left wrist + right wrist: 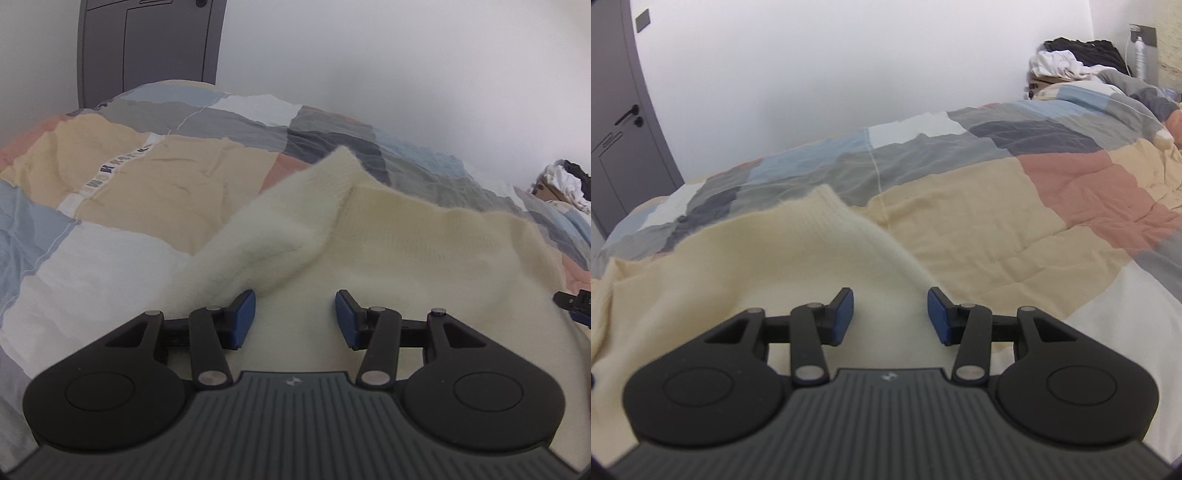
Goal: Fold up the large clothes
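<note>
A cream knitted sweater lies spread on the bed, with one sleeve folded across it on the left. My left gripper is open just above the sweater, near the base of that sleeve, holding nothing. In the right wrist view the same sweater fills the lower left, its sleeve running up the middle. My right gripper is open over the sweater's right edge, holding nothing. The tip of the right gripper shows at the right edge of the left wrist view.
The bed has a patchwork duvet in beige, pink, blue, grey and white. A grey door stands behind the bed's far left corner. A pile of clothes on a cardboard box sits at the far right by the white wall.
</note>
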A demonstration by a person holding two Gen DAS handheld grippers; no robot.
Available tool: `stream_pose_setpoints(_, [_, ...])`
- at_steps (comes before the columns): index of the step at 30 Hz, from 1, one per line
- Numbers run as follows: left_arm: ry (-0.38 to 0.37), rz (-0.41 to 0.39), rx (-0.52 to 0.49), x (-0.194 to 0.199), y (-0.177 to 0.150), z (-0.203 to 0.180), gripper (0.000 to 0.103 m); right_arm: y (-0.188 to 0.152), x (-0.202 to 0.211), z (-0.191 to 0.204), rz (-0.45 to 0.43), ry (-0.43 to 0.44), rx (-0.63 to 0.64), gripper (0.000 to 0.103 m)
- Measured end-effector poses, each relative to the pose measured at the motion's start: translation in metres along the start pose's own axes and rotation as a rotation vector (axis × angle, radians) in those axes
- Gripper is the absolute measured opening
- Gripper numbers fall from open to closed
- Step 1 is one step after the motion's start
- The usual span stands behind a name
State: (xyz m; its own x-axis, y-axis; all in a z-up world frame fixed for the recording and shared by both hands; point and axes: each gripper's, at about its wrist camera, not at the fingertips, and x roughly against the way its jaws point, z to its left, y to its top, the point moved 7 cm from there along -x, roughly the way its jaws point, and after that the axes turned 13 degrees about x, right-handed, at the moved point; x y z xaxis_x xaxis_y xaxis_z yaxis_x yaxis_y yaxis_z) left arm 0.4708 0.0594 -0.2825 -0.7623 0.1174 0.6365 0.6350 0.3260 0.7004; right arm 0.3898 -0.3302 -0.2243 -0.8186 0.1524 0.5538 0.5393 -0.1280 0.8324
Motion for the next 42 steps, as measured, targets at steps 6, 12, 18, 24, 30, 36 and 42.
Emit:
stream_pose_setpoints(6, [0.016, 0.014, 0.003, -0.006, 0.001, 0.005, 0.055, -0.009, -0.015, -0.008, 0.057, -0.002, -0.025, 0.051])
stream_pose_setpoints(12, [-0.062, 0.039, 0.055, 0.014, -0.001, 0.004, 0.055, -0.01, -0.01, -0.011, 0.039, 0.024, -0.069, 0.051])
stream_pose_setpoints(18, [-0.083, 0.007, -0.015, 0.06, -0.021, -0.007, 0.058, -0.004, 0.034, -0.003, -0.029, 0.044, -0.047, 0.051])
stream_pose_setpoints(24, [-0.158, 0.044, 0.007, 0.095, -0.046, -0.025, 0.06, -0.009, 0.087, 0.017, -0.079, 0.107, -0.003, 0.051])
stream_pose_setpoints(30, [-0.217, 0.109, 0.099, 0.132, -0.072, -0.022, 0.064, -0.02, 0.135, 0.034, -0.079, 0.229, -0.023, 0.051])
stream_pose_setpoints(36, [-0.275, 0.249, 0.358, 0.145, -0.109, 0.0, 0.077, -0.051, 0.167, 0.041, -0.003, 0.348, -0.153, 0.051])
stream_pose_setpoints(42, [-0.287, 0.395, 0.617, 0.123, -0.137, 0.024, 0.077, -0.082, 0.176, 0.053, 0.098, 0.47, -0.295, 0.054])
